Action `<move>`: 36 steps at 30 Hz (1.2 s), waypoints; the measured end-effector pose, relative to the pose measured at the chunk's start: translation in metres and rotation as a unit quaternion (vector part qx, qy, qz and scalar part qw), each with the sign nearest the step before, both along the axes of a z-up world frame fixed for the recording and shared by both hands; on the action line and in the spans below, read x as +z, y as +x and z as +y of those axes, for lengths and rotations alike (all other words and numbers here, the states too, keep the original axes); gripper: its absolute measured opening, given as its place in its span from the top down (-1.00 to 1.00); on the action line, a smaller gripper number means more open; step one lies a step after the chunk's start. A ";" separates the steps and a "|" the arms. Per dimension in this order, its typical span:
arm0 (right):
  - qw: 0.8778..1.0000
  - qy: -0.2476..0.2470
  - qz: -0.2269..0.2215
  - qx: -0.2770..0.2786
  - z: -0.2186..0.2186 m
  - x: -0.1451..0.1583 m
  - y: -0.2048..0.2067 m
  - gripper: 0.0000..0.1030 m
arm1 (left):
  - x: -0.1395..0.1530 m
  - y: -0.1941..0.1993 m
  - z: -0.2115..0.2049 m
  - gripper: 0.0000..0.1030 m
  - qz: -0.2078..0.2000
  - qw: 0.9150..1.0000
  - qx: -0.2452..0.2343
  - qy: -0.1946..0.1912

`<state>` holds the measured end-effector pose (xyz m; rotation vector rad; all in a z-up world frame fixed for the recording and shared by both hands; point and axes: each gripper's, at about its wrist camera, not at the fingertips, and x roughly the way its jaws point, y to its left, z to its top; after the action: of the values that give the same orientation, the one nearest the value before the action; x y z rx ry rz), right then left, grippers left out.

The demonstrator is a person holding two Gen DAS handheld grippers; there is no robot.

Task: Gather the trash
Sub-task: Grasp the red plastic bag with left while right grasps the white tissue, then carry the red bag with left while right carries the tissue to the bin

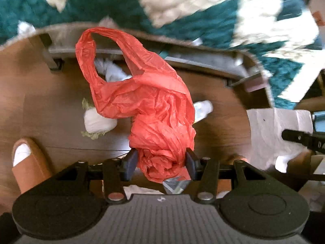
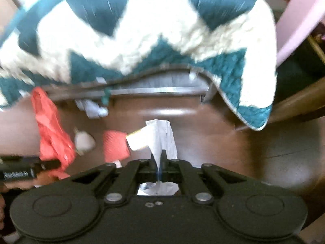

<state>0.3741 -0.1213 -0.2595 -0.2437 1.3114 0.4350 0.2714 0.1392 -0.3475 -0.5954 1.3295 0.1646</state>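
So the key relation: the red plastic bag (image 1: 150, 101) hangs from the left gripper (image 1: 161, 162), bunched neck between the pads, jaws part-closed and pressing on the wad. Its long axis runs from the gripper at lower centre up toward upper left of the left wrist view, where the handle loop gapes open. The right gripper (image 2: 160, 158) has its jaws fully closed on a white tissue (image 2: 162, 138), which sticks up from the tips and also shows crumpled below them.

In the right wrist view the bag (image 2: 50, 126) sits at left of frame, well apart from the tissue at centre, w/ the left gripper's black body at lower left edge. In the left wrist view the tissue (image 1: 274, 134) is at far right. Judgement: tissue has to go left into the bag, but the bag mouth isn't spread; it's pinched shut at the neck, only the handle loop is open. That's the snag.

Other bits lie on the wood floor (image 1: 40, 105) below: a white paper wad w/ greenish edge (image 1: 97, 122) just left of the bag, a small white bottle (image 1: 203, 109) just right of it, more crumpled white paper (image 1: 113, 71) seen through the loop, and a red ribbed piece (image 2: 115, 144) beside the tissue. A slippered foot (image 1: 26, 158) is at lower left. A teal and white chevron rug (image 2: 142, 36) fills the top of the frame; a low brown table edge w/ metal rail (image 2: 158, 90) lies between.
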 end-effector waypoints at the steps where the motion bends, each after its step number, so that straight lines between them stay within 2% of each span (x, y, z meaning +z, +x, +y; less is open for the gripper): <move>1: 1.000 0.012 -0.012 -0.005 -0.003 0.017 -0.005 1.00 | 0.015 -0.004 -0.003 0.06 -0.012 1.000 -0.003 0.000; 5: 0.997 0.045 -0.063 -0.013 -0.016 0.079 -0.028 1.00 | 0.069 -0.018 -0.018 0.06 -0.057 0.998 -0.024 0.010; 9: 0.991 0.076 -0.112 -0.018 -0.036 0.140 -0.062 1.00 | 0.128 -0.033 -0.038 0.06 -0.111 0.992 -0.049 0.022; 14: 0.979 0.110 -0.168 -0.018 -0.058 0.196 -0.104 1.00 | 0.187 -0.054 -0.060 0.06 -0.163 0.984 -0.066 0.029; 22: 0.960 0.142 -0.240 -0.026 -0.098 0.272 -0.147 1.00 | 0.270 -0.073 -0.109 0.06 -0.250 0.961 -0.106 0.043; 27: 0.943 0.148 -0.296 -0.039 -0.123 0.319 -0.162 1.00 | 0.317 -0.075 -0.139 0.06 -0.299 0.942 -0.142 0.058; 36: 0.899 0.165 -0.396 -0.087 -0.185 0.402 -0.167 1.00 | 0.414 -0.059 -0.198 0.06 -0.393 0.890 -0.211 0.093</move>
<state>0.2073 -0.3062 0.1426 -0.0029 0.4387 0.3429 0.2119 -0.0585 0.0667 -0.1510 0.6095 -0.2859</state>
